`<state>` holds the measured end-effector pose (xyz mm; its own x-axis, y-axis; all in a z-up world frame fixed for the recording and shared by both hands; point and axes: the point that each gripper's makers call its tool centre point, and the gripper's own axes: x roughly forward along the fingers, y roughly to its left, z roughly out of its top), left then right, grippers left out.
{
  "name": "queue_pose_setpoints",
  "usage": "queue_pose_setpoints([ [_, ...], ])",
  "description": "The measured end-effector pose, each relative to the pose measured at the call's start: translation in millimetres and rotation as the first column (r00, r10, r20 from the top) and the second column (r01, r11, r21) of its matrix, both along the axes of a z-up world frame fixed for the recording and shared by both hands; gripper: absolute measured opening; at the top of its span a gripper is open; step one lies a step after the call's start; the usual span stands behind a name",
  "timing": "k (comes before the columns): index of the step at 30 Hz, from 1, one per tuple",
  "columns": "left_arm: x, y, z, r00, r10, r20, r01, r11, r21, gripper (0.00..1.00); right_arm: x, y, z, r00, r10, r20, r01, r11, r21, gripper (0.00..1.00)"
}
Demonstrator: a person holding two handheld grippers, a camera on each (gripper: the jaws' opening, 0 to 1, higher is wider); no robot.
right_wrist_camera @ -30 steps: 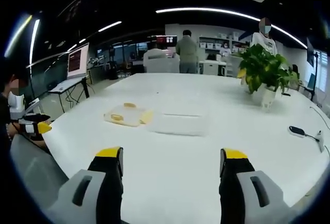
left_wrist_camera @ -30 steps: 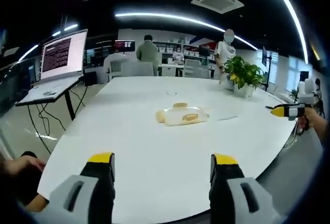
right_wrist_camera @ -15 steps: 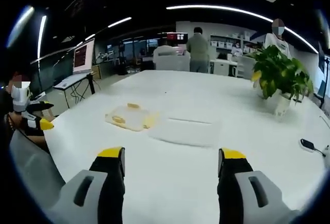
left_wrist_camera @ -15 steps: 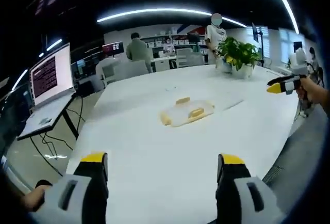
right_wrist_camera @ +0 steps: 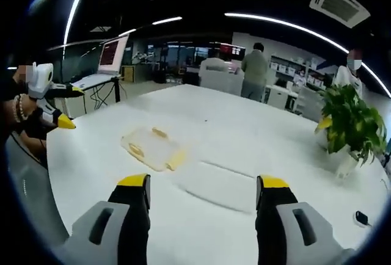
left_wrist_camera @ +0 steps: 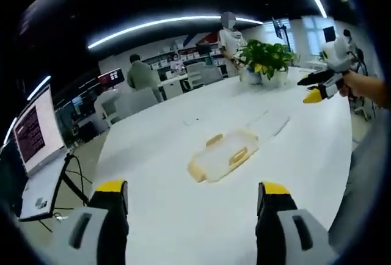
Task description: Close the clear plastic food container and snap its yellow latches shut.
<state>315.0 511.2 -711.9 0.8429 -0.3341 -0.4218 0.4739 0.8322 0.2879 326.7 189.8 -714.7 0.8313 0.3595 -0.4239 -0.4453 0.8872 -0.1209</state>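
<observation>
A clear plastic food container (left_wrist_camera: 223, 156) with yellow latches lies on the white table (left_wrist_camera: 171, 216), well ahead of my left gripper (left_wrist_camera: 190, 193), which is open and holds nothing. In the right gripper view the same container (right_wrist_camera: 151, 148) sits ahead and left of my open right gripper (right_wrist_camera: 202, 187). A clear flat lid (right_wrist_camera: 215, 184) lies on the table just right of the container, separate from it. The right gripper (left_wrist_camera: 314, 94) appears at the far right of the left gripper view, held in a hand. The left gripper (right_wrist_camera: 61, 121) appears at the left of the right gripper view.
A potted green plant (right_wrist_camera: 351, 121) stands at the table's far side, also seen as the plant (left_wrist_camera: 266, 60). A laptop on a stand (left_wrist_camera: 33, 149) is beside the table. People stand by desks (right_wrist_camera: 253, 69) in the background. A small dark object (right_wrist_camera: 360, 218) lies near the table's right edge.
Both cameras have moved in and tilted, so the container appears closer and rotated in each view. The container and lid lie where they were. Both grippers stay open.
</observation>
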Motion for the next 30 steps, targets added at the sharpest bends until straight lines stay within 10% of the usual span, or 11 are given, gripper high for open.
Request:
queue_pose_setpoints([
  [16, 73.2, -21.9, -12.6, 0.976, -0.216, -0.009, 0.208, 0.928, 0.308, 0.82, 58.3, 39.5, -7.4, 0.979, 0.206, 0.005, -0.200, 0.954, -0.224, 0.65],
  [21, 92.1, -30.3, -29.9, 0.951, -0.301, -0.069, 0.301, 0.860, 0.412, 0.81, 74.5, 55.2, -12.3, 0.954, 0.298, -0.017, -0.289, 0.909, -0.299, 0.64],
  [26, 110.4, -33.9, -45.2, 0.912, -0.382, -0.150, 0.400, 0.744, 0.536, 0.80, 89.9, 75.4, -20.3, 0.906, 0.420, -0.059, -0.403, 0.808, -0.429, 0.62],
  [30, 122.9, -39.3, -46.5, 0.898, -0.407, -0.169, 0.429, 0.721, 0.544, 0.80, 101.7, 85.9, -26.4, 0.882, 0.465, -0.079, -0.443, 0.759, -0.478, 0.62],
])
